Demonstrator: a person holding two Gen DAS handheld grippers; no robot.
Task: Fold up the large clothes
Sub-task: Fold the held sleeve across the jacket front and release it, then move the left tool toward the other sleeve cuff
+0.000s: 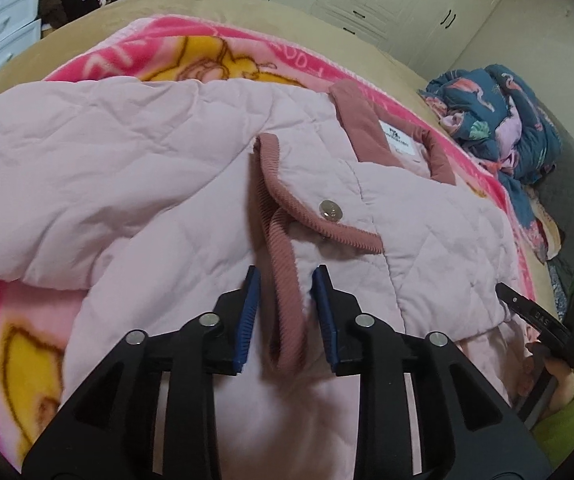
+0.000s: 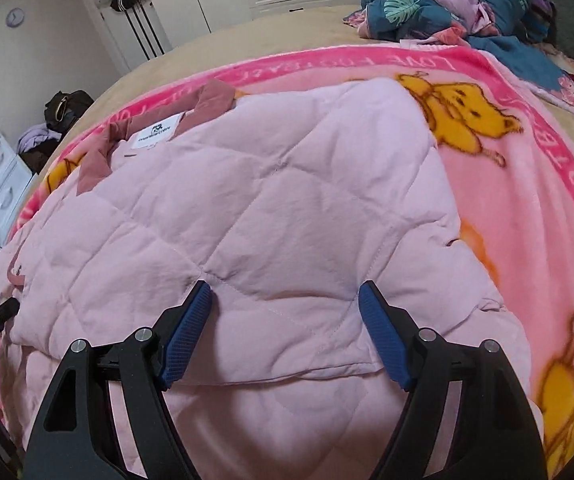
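Quilted pale-pink jacket (image 2: 271,208), diamond-stitched and puffy, with ribbed dusty-rose trim (image 1: 287,280), metal snap (image 1: 330,209) and white neck label (image 2: 155,130), spread flat on a fleecy pink bear-print blanket (image 2: 527,200) over a tan bed (image 2: 247,36). Left gripper (image 1: 285,312) low over the front opening, blue ridged pads apart, straddling the ribbed trim without pinching it. Right gripper (image 2: 285,332) at the folded hem, pads wide apart, fabric between them
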